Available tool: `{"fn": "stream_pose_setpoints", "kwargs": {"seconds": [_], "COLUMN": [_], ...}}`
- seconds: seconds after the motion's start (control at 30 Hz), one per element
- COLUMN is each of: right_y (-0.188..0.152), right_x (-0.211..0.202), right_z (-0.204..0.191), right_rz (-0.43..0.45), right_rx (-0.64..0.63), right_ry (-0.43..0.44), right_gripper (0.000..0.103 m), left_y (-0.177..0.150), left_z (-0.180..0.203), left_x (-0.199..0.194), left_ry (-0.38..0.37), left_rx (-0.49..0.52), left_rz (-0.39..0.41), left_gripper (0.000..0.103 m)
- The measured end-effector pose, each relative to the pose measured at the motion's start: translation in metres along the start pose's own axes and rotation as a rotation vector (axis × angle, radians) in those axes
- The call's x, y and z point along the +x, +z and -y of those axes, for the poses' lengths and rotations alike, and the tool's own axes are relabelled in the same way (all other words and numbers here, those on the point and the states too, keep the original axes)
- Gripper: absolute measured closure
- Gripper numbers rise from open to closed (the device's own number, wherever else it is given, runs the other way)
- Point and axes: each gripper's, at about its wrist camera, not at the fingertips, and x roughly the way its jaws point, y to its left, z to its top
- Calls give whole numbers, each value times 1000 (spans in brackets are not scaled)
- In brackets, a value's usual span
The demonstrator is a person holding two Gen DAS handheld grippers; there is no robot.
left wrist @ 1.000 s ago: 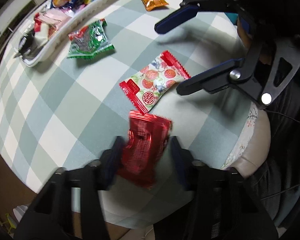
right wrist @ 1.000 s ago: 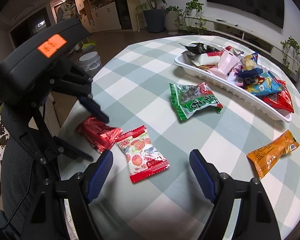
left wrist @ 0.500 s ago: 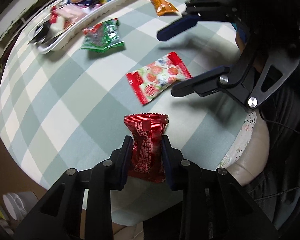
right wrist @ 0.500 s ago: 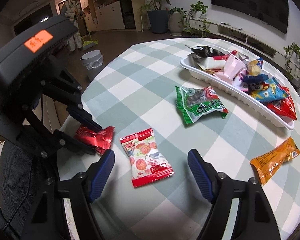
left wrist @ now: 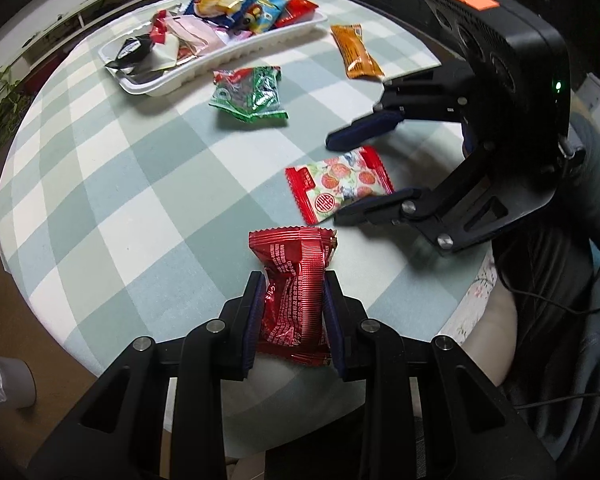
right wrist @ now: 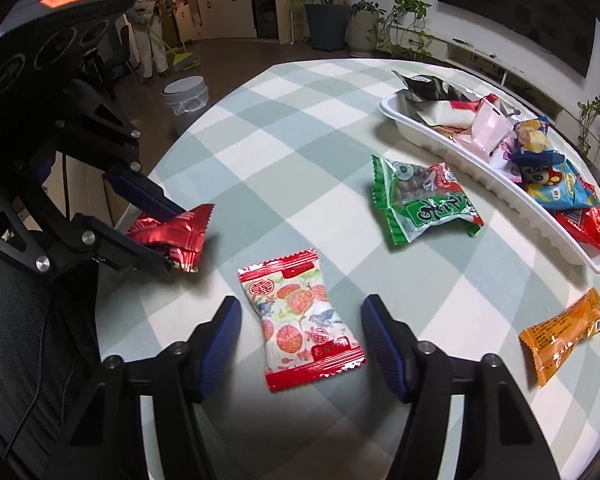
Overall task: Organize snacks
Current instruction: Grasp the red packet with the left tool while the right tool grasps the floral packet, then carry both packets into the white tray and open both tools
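The left hand-held gripper (left wrist: pixel 294 300) has just closed on the red foil snack (left wrist: pixel 296 292) and now carries it clear of the bench (left wrist: pixel 112 184). The right hand-held gripper (right wrist: pixel 300 344) has moved in, jaws open, straddling the flowered packet (right wrist: pixel 300 320) lying flat. Both seem bound for the white tray (left wrist: pixel 220 66) far across.

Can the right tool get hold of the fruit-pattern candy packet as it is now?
Probably yes. The right tool is open, with one finger on each side of the candy packet, which lies flat on the table with nothing on top. The left tool is off to the side, shut on the red packet.
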Motion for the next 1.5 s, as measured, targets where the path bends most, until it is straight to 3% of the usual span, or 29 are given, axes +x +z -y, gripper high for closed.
{"fn": "stream_pose_setpoints", "kwargs": {"seconds": [0.07,0.3,0.43,0.73,0.93,1.07,1.3,1.5], "right_y": [0,-1,1,-1,-16,-17,25,88], "right_x": [-2,-6,-21,-54,-80,-104,-146,-126], "right_z": [3,0,11,74,131,161,218,254], "right_rz": [2,9,69,184,258,326,495,511], "right_rx": [8,-8,49,344,603,705,785,760], "right_ry": [-2,-6,-13,-92,-198,-231,-263,-257], "right_gripper": [62,66,66,66,66,66,66,66], "left_y": [1,4,10,52,84,108,173,216], "left_z": [-3,-11,-17,-19,-30,-53,-92,-114], "left_x": [-2,-13,-25,-45,-40,-46,-61,-36], "left_ry": [0,7,-13,-87,-91,-90,-87,-82], "left_rx": [-12,-81,-134,-234,-327,-401,-479,-508], "left_rz": [14,82,147,311,379,440,549,540], "left_gripper": [77,77,77,77,77,77,77,77]}}
